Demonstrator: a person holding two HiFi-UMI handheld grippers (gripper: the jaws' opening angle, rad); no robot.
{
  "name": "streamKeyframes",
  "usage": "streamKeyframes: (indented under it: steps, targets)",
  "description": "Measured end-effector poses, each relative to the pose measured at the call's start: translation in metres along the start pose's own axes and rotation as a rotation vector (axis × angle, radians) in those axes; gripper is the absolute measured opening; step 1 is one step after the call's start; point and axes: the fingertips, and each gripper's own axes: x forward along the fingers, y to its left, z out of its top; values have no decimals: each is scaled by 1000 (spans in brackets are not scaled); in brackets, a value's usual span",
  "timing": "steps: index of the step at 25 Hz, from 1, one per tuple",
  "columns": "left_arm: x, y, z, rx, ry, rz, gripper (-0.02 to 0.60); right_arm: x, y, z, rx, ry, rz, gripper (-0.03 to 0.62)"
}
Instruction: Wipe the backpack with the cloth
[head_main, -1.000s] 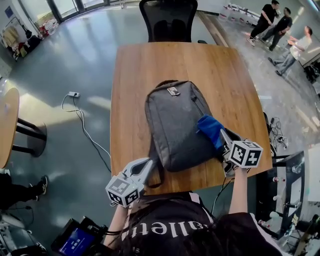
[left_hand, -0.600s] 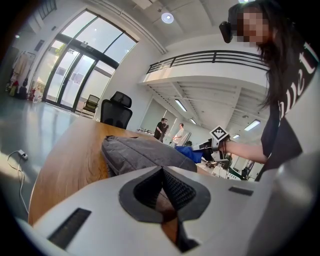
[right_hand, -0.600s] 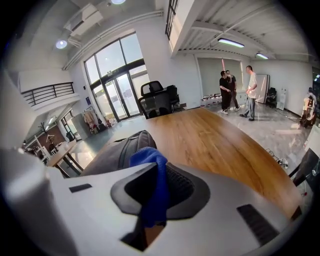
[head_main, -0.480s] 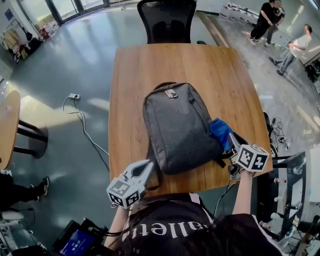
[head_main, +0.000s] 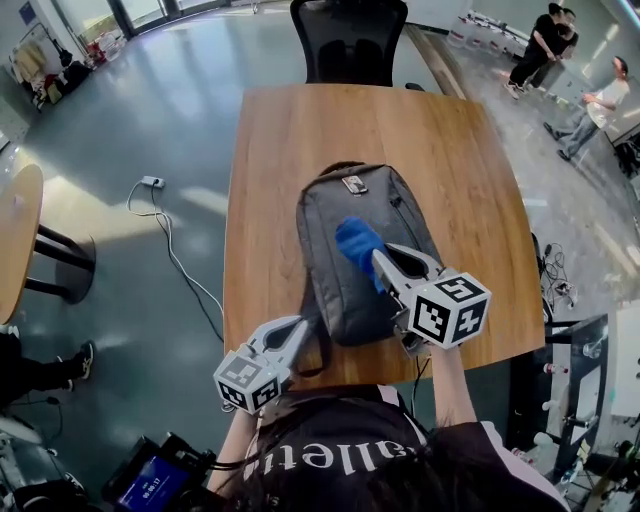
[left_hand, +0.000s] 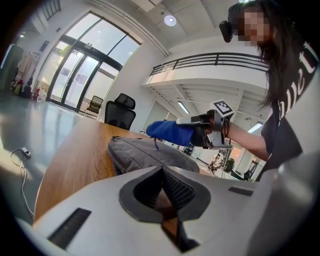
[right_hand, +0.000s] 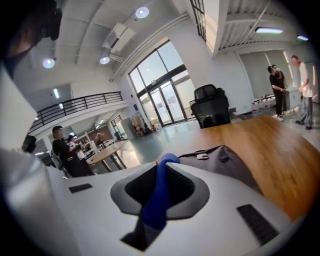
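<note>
Grey backpack (head_main: 365, 255) on wooden table (head_main: 290, 150)

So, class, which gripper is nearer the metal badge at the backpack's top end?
Right. The right gripper, shut on the blue cloth, is over the middle of the backpack, short of the badge; the left gripper is at its near left corner.

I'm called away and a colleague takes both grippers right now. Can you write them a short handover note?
Left gripper: shut, empty, at the backpack's near left corner.
Right gripper: shut on the blue cloth, over the backpack's middle.
The backpack lies flat on the wooden table.
Done: cloth gripped and over the backpack; how much is wiped doesn't show.
Left: wipe the backpack's surface.
</note>
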Motion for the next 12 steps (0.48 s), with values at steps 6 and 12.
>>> streamKeyframes:
  steps: [6,12]
  targets:
    - [-18,15,-1,-13,-18,32,2,76,61,-37,-51,136,120,61]
    - [-36,25,-1,-28,-24,65,2,88,46,-50,-62,204,53,61]
